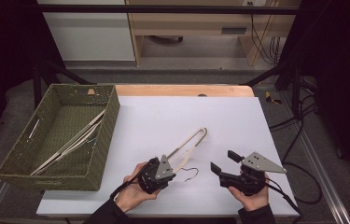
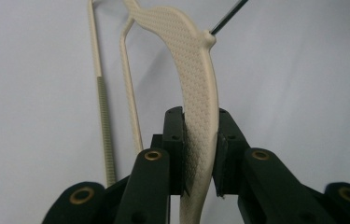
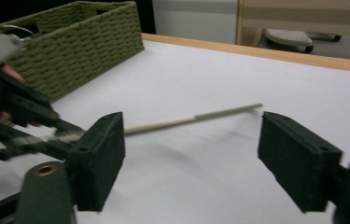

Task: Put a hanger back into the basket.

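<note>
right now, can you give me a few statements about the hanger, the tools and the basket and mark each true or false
1. The left tool is clamped on the cream hanger. True.
2. The right tool holds the hanger too. False: its jaws stand open with nothing between them.
3. The green woven basket sits at the left of the table. True.
4. The basket holds nothing. False: other hangers lie in it.
5. The hanger has a dark wire hook. True.

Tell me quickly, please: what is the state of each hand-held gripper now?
Left hand-held gripper: closed on the cream hanger.
Right hand-held gripper: open, holding nothing.
</note>
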### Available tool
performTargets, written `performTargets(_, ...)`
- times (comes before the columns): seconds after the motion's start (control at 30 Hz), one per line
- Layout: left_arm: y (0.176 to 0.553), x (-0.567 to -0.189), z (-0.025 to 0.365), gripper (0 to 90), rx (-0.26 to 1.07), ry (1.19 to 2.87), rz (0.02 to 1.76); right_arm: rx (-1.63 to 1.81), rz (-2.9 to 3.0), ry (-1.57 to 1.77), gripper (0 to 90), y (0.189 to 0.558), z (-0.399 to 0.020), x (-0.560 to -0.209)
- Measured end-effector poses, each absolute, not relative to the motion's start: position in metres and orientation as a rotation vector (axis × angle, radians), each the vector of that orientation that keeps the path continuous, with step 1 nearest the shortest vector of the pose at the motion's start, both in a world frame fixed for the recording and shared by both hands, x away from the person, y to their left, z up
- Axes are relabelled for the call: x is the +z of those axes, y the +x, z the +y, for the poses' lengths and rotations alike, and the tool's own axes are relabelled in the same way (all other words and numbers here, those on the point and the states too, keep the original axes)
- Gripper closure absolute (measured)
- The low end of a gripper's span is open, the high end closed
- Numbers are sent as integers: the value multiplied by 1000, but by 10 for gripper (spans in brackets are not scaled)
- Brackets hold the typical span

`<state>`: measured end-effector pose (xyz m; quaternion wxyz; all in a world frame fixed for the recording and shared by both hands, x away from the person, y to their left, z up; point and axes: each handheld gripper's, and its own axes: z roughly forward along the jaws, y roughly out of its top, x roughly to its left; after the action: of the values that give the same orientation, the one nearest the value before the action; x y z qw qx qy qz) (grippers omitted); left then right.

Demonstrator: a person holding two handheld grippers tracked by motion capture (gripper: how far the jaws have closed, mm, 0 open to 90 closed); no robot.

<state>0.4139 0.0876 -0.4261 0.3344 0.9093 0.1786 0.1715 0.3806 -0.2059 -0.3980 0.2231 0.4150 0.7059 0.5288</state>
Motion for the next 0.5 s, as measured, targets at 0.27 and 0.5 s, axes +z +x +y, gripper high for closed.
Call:
performTargets(0.27,418,-415,99,804,475,2323,542,1502,1952,1212,108,388,-227,-413)
performTargets(0.5,425,-407,115,836,520,2255,633,1467,1966,1234,97,392,-235,-424)
